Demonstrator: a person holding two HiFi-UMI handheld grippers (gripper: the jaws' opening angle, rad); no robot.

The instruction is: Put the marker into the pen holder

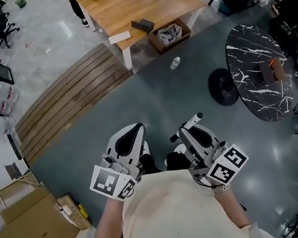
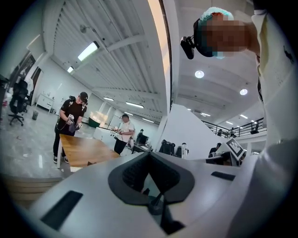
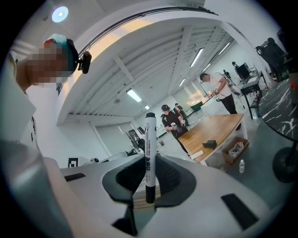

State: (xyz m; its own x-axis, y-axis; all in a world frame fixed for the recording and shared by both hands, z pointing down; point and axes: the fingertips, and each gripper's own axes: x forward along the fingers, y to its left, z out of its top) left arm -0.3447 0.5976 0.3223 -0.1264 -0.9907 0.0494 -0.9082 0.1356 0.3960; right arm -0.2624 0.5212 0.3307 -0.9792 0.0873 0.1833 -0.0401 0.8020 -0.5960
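Holding the marker (image 3: 149, 153) is the right gripper (image 1: 192, 132), clenched on the lower barrel, with the marker upright between its pads and the cap end sticking out past the tips. The left gripper (image 1: 132, 138) is closed on itself with nothing in it. Both grippers sit close to the person's chest, above the grey floor, well apart from any worktop.

Progress: pickup looks done and insertion is not yet done. No pen holder can be made out in any view. A round dark marble worktop (image 1: 257, 85) stands far right with small brownish things (image 1: 275, 69) on it, too small to tell whether one is the holder. The wooden worktop (image 1: 134, 1) at the far side carries only a dark box and a pale block.

What is left, as I judge it: carry the marker to the holder, line it up over the opening, drop it in, release.
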